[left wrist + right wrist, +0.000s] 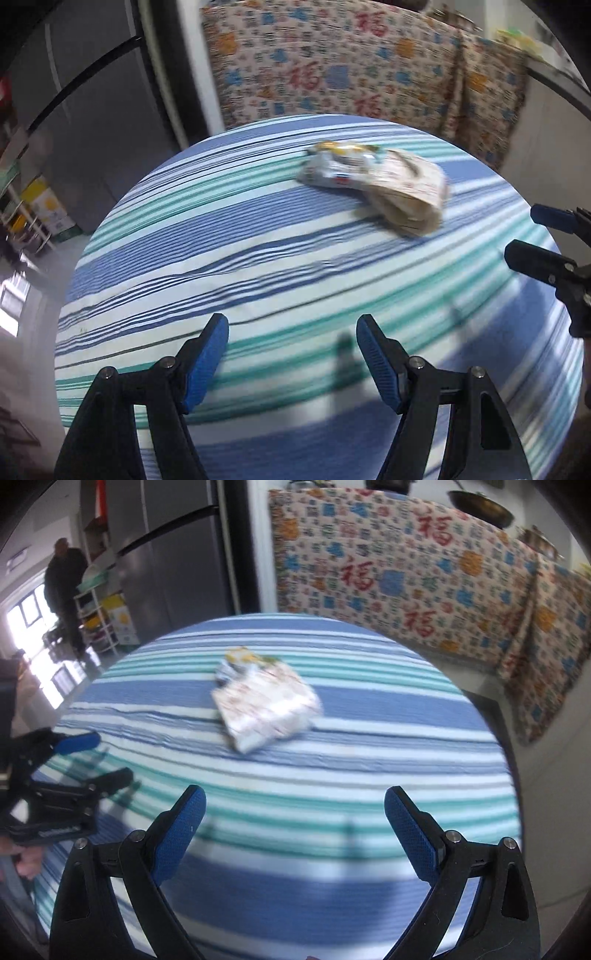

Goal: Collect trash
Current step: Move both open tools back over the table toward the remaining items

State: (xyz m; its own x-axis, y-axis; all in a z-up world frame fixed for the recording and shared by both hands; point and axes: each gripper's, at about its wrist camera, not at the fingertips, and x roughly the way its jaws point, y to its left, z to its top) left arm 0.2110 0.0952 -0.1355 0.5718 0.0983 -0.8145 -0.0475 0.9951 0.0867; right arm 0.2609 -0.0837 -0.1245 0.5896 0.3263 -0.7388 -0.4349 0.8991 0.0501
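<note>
A crumpled pale wrapper with a folded paper packet (384, 184) lies on the round table with a blue, white and teal striped cloth (221, 258). The same trash (264, 703) lies mid-table in the right wrist view. My left gripper (291, 328) is open and empty, above the near side of the table, well short of the trash. It also shows in the right wrist view (107, 757) at the left. My right gripper (295, 801) is open and empty, also short of the trash. It shows in the left wrist view (524, 236) at the right edge.
A patterned cloth with red characters (406, 572) hangs behind the table. A grey refrigerator (173, 554) stands at the back left. A person (64, 583) stands by a shelf rack (99, 620) far left. A pan (480, 506) sits on the counter behind.
</note>
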